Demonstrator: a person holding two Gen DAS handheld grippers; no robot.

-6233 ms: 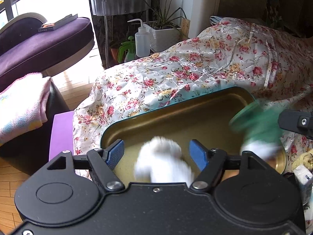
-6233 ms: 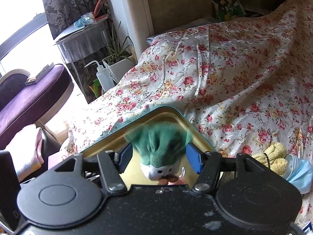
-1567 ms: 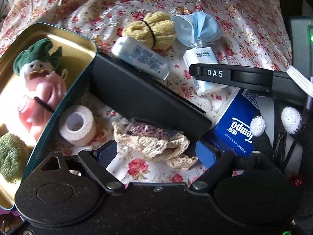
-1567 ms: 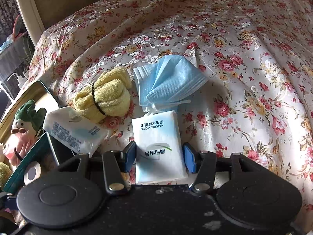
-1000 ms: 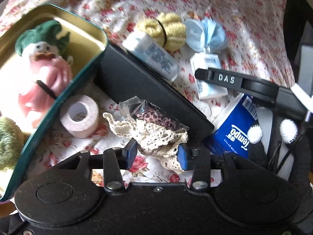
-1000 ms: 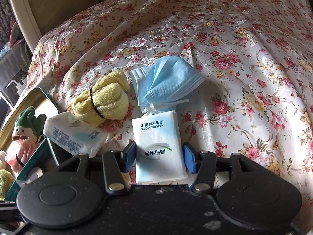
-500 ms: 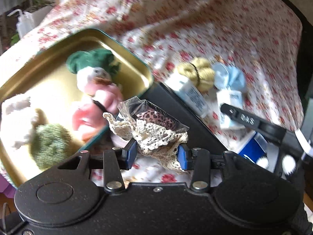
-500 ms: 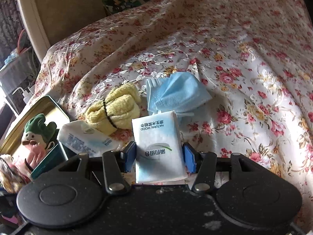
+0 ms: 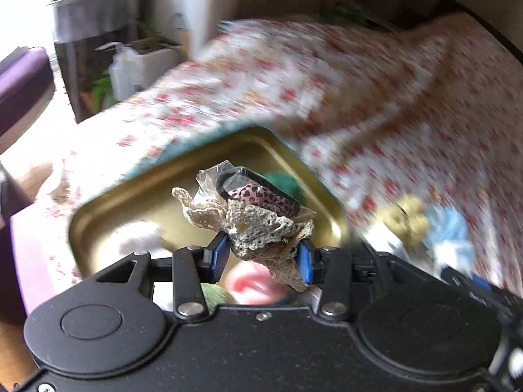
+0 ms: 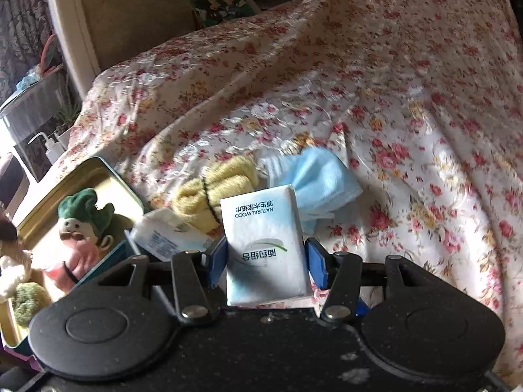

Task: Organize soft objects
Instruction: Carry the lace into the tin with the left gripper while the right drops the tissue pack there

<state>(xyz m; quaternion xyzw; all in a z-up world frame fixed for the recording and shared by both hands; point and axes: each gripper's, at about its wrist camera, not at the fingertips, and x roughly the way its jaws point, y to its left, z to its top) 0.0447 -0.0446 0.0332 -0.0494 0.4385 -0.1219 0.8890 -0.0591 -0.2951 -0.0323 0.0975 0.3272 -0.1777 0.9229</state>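
My left gripper [image 9: 264, 259] clamps the lace bundle [image 9: 251, 225] above the tin [image 9: 313, 176]; right gripper [image 10: 266, 263] pinches the tissue pack [image 10: 264, 245] over open bedspread [image 10: 408, 114].

We see a cream lace bundle [image 9: 261, 228] in clear wrap, with a pink spotted band on top, held up over the gold tin [image 9: 157, 183]. In the tin lie a green-haired pink doll [image 10: 81, 228], a white fluffy toy [image 10: 13, 271] and a green fuzzy ball [image 10: 29, 297]. A white tissue pack [image 10: 264, 245] stands upright, near the yellow towel roll [image 10: 212, 192] and blue mask [image 10: 320, 179] on the bed.
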